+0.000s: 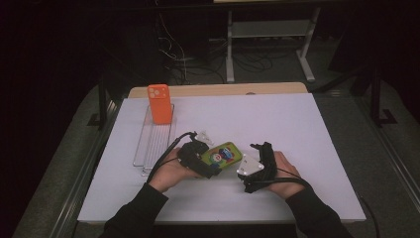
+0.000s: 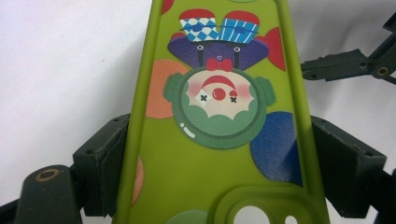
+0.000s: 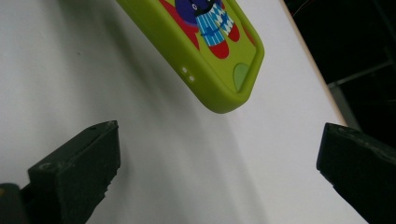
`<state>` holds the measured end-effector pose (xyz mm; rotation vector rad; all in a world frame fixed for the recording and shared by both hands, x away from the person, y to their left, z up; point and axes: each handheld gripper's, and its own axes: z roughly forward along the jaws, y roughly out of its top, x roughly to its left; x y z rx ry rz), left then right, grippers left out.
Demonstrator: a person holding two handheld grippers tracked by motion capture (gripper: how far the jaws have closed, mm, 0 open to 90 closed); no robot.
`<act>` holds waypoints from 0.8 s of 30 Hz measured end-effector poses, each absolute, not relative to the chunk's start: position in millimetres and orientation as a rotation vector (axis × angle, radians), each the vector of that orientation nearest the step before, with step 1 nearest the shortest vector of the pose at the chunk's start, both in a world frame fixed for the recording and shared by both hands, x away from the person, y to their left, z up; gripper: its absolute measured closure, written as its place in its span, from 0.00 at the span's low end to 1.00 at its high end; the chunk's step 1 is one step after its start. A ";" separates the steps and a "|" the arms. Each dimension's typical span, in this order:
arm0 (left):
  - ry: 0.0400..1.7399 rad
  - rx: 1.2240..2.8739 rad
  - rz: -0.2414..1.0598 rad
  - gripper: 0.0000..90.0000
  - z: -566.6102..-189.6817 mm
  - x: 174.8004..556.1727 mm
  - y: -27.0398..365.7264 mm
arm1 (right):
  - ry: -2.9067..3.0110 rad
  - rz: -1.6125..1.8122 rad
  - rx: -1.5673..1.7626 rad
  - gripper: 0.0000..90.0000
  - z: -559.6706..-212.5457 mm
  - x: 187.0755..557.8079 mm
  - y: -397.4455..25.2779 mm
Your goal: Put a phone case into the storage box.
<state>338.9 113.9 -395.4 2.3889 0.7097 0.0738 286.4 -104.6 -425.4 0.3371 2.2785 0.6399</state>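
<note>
The left hand-held gripper (image 1: 210,166) is clamped on the green phone case (image 1: 222,155), with one black jaw on each long side near the camera hole. The case has a clown picture on it and sits lifted a little above the white counter (image 1: 297,129), between the two hands. The right hand-held gripper (image 1: 257,147) waits just beside the free end of the case, its jaws wide apart and holding nothing. An orange phone case (image 1: 159,103) stands in the wire rack (image 1: 148,144) at the far left. It looks like the green case is being carried. Next, it likely needs a careful move over to the rack, kept straight so it slides in.
</note>
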 end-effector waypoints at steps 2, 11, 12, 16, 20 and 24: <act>0.702 2.395 0.077 0.17 -395.4 339.3 114.2 | 2.253 0.621 0.300 0.00 -426.3 285.2 -103.6; 0.691 2.412 0.069 0.17 -394.6 340.3 115.9 | 2.124 0.516 0.111 0.00 -430.5 278.9 -96.5; 0.691 2.412 0.068 0.17 -394.5 340.3 116.0 | 2.098 0.518 0.099 0.00 -431.2 277.7 -95.1; 0.684 2.423 0.069 0.17 -393.7 340.8 116.6 | 2.033 0.490 0.028 0.00 -431.2 273.5 -90.8; 0.682 2.419 0.070 0.17 -394.1 340.7 116.4 | 1.993 0.458 -0.032 0.00 -434.8 271.2 -85.3; 0.683 2.418 0.070 0.17 -394.0 340.2 116.1 | 1.975 0.450 -0.061 0.00 -437.6 269.0 -77.7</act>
